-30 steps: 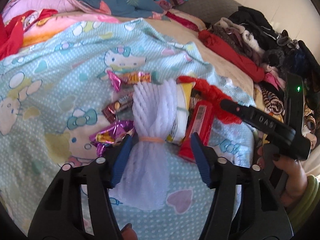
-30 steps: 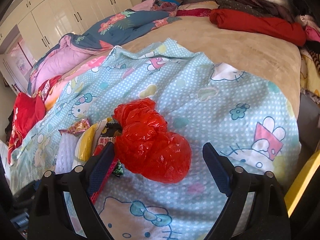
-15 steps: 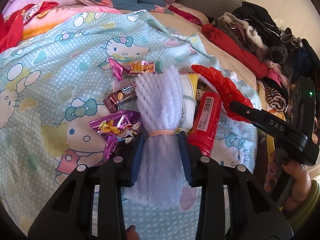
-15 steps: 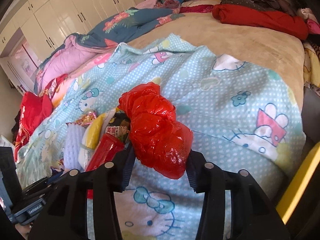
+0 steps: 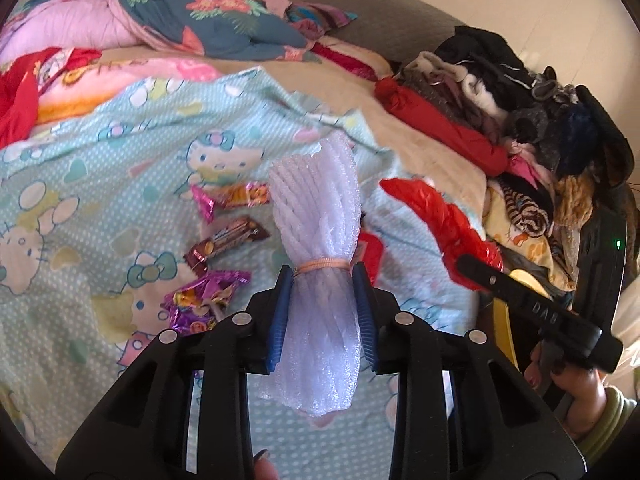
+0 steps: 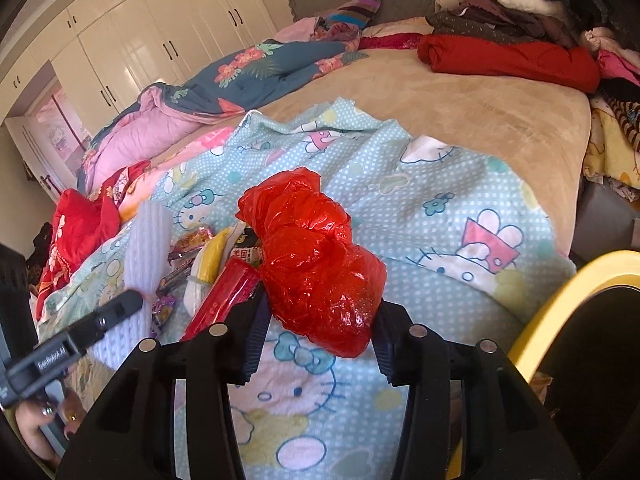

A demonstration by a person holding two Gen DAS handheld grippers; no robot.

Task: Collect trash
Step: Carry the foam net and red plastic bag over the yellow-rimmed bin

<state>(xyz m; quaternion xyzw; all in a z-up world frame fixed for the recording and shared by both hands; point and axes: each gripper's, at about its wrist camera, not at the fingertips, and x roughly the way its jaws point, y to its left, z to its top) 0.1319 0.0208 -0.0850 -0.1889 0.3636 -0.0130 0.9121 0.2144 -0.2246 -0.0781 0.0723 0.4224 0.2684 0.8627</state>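
Note:
My left gripper (image 5: pixel 322 284) is shut on a white foam net bundle (image 5: pixel 316 220) tied with a rubber band, lifted off the blue Hello Kitty sheet (image 5: pixel 100 184). My right gripper (image 6: pixel 318 312) is shut on a crumpled red plastic bag (image 6: pixel 312 252), raised above the sheet (image 6: pixel 460 184); the bag also shows in the left wrist view (image 5: pixel 440 216). On the sheet lie candy wrappers (image 5: pixel 230 196), a brown bar wrapper (image 5: pixel 226 240), a purple foil wrapper (image 5: pixel 204 298), a red tube (image 6: pixel 224 298) and a yellow-white packet (image 6: pixel 208 264).
A yellow-rimmed bin (image 6: pixel 560 300) stands at the bed's right edge. Piled clothes (image 5: pixel 500 92) line the far right of the bed. Folded quilts (image 5: pixel 160 20) lie at the head. White wardrobes (image 6: pixel 140 40) stand behind.
Both grippers closed, the left on the foam net, the right on the red bag, and both lifted their loads off the sheet. The red tube and packet stayed on the bed.

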